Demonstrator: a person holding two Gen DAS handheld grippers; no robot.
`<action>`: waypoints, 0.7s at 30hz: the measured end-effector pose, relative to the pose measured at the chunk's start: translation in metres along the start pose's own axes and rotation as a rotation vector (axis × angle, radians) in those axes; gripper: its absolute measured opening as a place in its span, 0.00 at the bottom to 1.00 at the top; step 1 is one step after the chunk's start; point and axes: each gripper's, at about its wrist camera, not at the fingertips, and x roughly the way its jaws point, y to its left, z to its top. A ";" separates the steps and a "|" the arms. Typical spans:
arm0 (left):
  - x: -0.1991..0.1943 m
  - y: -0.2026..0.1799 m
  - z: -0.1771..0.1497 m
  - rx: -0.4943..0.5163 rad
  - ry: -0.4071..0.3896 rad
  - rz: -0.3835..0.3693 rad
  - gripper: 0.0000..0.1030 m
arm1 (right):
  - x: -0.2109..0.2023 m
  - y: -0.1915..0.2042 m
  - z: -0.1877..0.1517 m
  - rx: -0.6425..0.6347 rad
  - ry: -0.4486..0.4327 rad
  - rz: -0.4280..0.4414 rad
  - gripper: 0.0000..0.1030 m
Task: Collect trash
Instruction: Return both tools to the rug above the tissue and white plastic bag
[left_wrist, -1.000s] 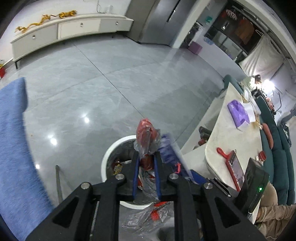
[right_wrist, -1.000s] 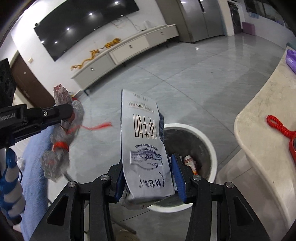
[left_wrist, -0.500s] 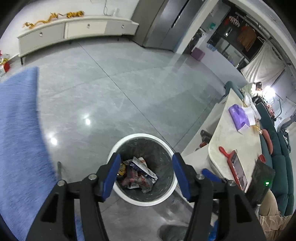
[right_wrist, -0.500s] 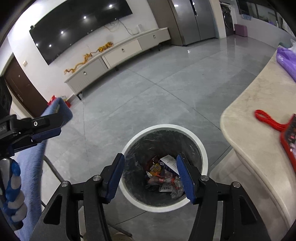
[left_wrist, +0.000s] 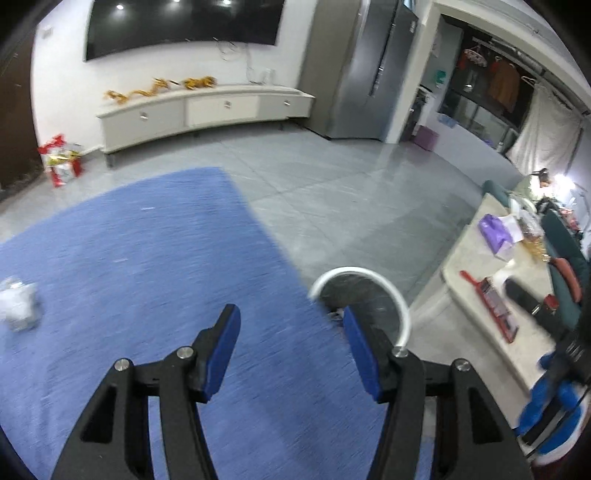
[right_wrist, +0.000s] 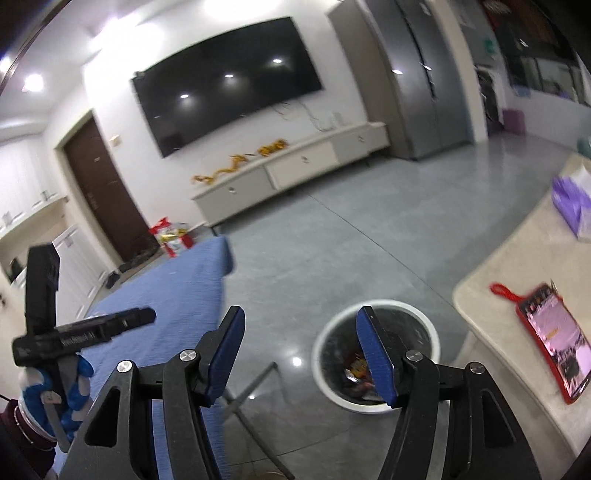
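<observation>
My left gripper (left_wrist: 290, 314) is open and empty above the blue table cloth (left_wrist: 147, 258). A crumpled clear plastic piece (left_wrist: 18, 308) lies on the cloth at the far left. The white-rimmed trash bin (left_wrist: 397, 295) stands on the floor to the right of the cloth; in the right wrist view the bin (right_wrist: 332, 332) holds wrappers (right_wrist: 356, 371). My right gripper (right_wrist: 299, 314) is open and empty, above the floor between cloth and bin. The left gripper's body (right_wrist: 85, 332) shows at the left of the right wrist view.
A beige table (right_wrist: 498, 295) at the right carries a red-cased phone (right_wrist: 554, 332) and a purple pack (right_wrist: 570, 199). A white TV cabinet (left_wrist: 203, 110) lines the far wall. A red-and-white bag (left_wrist: 61, 160) sits on the floor. A metal table leg (right_wrist: 251, 384) shows below the cloth.
Both grippers let their trash drop into the bin, opened, then swung left and up: the left one now over the blue cloth, the bin shifted to the right of both views.
</observation>
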 end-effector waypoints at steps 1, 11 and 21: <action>-0.014 0.016 -0.006 -0.004 -0.009 0.031 0.55 | -0.003 0.011 0.002 -0.021 -0.004 0.015 0.60; -0.120 0.145 -0.061 -0.113 -0.085 0.208 0.55 | -0.009 0.114 0.004 -0.196 0.003 0.163 0.61; -0.185 0.269 -0.126 -0.264 -0.104 0.376 0.60 | 0.008 0.211 0.002 -0.345 0.052 0.235 0.63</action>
